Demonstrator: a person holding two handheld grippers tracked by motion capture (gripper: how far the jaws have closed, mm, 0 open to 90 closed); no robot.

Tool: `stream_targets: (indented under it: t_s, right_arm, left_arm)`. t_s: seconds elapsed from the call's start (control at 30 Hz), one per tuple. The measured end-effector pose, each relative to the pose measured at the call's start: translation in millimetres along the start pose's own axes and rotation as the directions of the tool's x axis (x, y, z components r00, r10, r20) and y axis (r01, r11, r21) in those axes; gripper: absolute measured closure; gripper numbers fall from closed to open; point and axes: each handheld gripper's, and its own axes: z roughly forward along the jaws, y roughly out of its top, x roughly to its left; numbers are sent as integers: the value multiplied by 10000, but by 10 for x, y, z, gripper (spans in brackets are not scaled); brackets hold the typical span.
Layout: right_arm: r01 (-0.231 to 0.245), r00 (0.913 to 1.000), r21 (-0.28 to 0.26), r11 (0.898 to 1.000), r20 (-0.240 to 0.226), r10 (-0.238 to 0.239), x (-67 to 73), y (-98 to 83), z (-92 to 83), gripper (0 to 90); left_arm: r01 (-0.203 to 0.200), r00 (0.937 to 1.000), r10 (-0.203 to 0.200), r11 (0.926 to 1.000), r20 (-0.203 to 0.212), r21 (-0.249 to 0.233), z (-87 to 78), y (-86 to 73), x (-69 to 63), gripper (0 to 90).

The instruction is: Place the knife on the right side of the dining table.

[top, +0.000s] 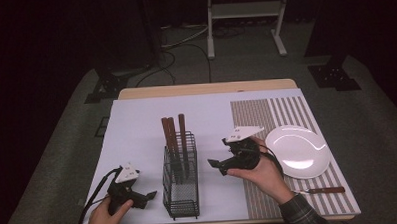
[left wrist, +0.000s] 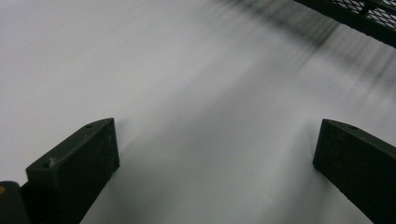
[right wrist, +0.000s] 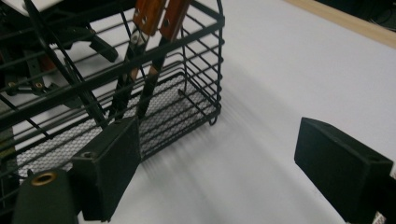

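Right hand-held gripper was empty, jaws apart, nearer the upright wooden-handled cutlery in the wire caddy to its left; left hand-held gripper also gaped.

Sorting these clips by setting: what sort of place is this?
Likely a recording studio or lab staged as a dining table: dark curtains and floor cables surround a table set with a striped placemat, white plate and cutlery rack.

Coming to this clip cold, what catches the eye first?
A black wire basket stands near the front of the white sheet, with three wooden-handled utensils sticking up out of it. The left tongs and right tongs sit either side of it, both open and empty. To the right, a white plate lies on a striped mat, with another wooden-handled utensil lying flat in front of it.
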Motion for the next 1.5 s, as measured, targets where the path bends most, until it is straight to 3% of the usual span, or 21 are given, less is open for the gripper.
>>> stream_targets:
  t_s: [0.73,1.5]
  right_arm:
    - [39,9999,-805,9968,-144,-51,-16,338,-2,131]
    - [98,9992,-1245,9922,-384,-147,-5,711,287,145]
  left_arm:
    - [4,10000,-4,10000,3,-6,0,0,0,0]
    - [-5,10000,5,10000,-4,-9,0,0,1,0]
